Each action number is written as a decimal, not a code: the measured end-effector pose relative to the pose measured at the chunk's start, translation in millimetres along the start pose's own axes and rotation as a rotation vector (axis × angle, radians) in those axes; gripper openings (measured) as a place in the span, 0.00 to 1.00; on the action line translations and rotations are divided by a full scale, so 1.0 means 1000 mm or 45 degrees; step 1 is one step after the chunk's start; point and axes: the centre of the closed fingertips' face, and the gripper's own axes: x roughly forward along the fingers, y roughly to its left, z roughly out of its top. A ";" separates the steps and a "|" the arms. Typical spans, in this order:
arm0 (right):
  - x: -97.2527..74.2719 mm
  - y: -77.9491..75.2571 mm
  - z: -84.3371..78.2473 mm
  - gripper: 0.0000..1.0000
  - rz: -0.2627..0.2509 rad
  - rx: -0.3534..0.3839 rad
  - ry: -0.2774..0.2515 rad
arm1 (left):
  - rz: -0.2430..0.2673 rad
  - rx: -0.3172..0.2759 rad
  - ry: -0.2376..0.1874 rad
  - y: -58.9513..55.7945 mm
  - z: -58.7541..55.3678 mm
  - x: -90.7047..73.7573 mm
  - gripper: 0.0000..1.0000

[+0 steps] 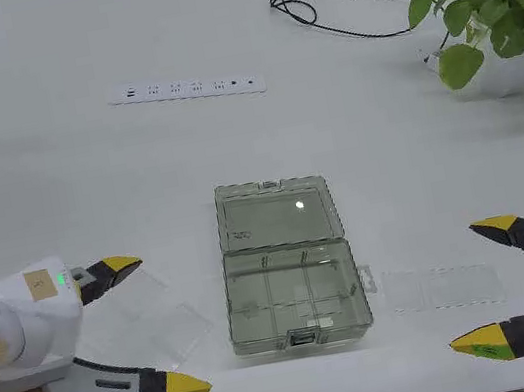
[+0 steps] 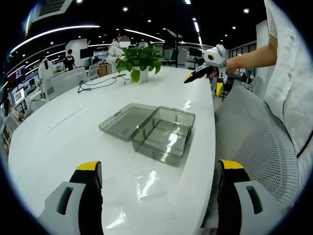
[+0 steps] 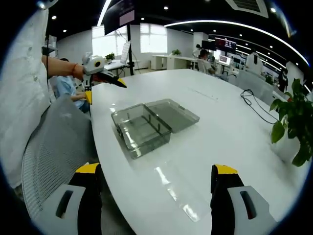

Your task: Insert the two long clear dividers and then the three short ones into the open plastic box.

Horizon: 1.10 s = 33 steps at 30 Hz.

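Dividers point(image 1: 440, 286), thin clear plastic strips, lay flat just right of the smoky translucent plastic box point(image 1: 295, 297), and our right gripper point(image 1: 483, 284) stood released beside them, holding nothing. Our left gripper point(image 1: 151, 325) was spread too, over clear plastic sheets point(image 2: 146, 186) just left of the box. We judged the pieces hard to lift: flat, slick and nearly invisible, they could slide from closing tips or come up two together. Both sets sat ahead of the jaws, touching neither; beyond the box lay a white power strip point(image 1: 187, 89).

Bright ceiling lights, tabletop glare, fisheye-warped edges, sharp focus
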 end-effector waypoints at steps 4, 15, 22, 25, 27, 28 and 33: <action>-0.001 0.001 0.000 0.93 -0.004 -0.002 0.002 | -0.003 -0.005 0.004 -0.001 0.000 0.000 1.00; -0.001 0.001 0.001 0.93 -0.013 0.000 0.001 | 0.007 0.003 0.001 -0.001 0.001 0.001 1.00; 0.000 0.000 0.002 0.92 -0.014 0.001 -0.002 | 0.001 -0.001 0.005 0.000 -0.001 0.002 1.00; 0.000 -0.001 0.001 0.92 -0.011 0.002 -0.002 | 0.001 -0.002 0.007 0.000 -0.002 0.002 1.00; 0.000 -0.002 0.001 0.92 -0.009 0.003 -0.002 | 0.000 -0.003 0.009 0.000 -0.002 0.002 1.00; 0.000 -0.002 0.001 0.92 -0.008 0.003 -0.002 | 0.001 -0.001 0.008 0.000 -0.001 0.002 1.00; 0.002 -0.001 0.001 0.92 -0.003 0.004 -0.002 | -0.002 0.001 0.009 0.000 -0.001 0.003 1.00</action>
